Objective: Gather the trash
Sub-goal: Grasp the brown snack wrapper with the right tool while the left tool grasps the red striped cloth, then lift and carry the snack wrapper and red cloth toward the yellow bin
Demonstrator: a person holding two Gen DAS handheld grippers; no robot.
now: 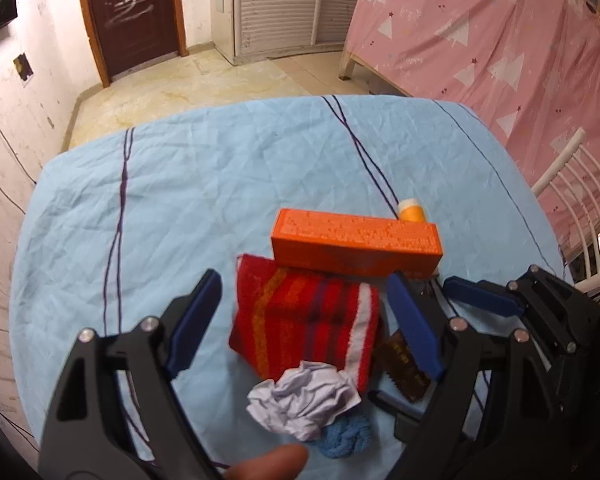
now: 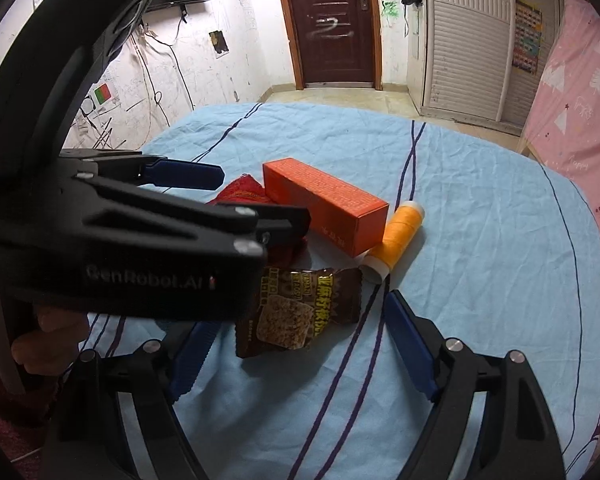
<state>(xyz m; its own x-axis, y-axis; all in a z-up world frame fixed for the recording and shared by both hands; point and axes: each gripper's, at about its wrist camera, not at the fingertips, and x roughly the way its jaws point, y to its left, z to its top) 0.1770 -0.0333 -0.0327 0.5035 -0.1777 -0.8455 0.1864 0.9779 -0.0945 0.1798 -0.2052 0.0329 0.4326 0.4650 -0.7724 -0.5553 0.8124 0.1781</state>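
A crumpled white paper ball (image 1: pixel 304 404) lies on the blue tablecloth (image 1: pixel 180 200), against a red striped cloth (image 1: pixel 304 316). My left gripper (image 1: pixel 304 320) hangs open over both, touching neither. A brown snack wrapper (image 2: pixel 300 312) lies flat between the spread fingers of my right gripper (image 2: pixel 300 348), which is open and clear of it. The same wrapper (image 1: pixel 400 368) peeks out behind the left gripper's right finger. In the right wrist view the left gripper (image 2: pixel 265 198) reaches in from the left above the red cloth (image 2: pixel 240 190).
An orange carton (image 1: pixel 356 240) and an orange thread spool (image 1: pixel 411 212) lie just beyond the cloth. A blue knitted piece (image 1: pixel 348 436) sits under the paper ball. A white chair (image 1: pixel 572 184) and a pink curtain (image 1: pixel 500 40) stand to the right. A hand (image 2: pixel 48 332) grips the left tool.
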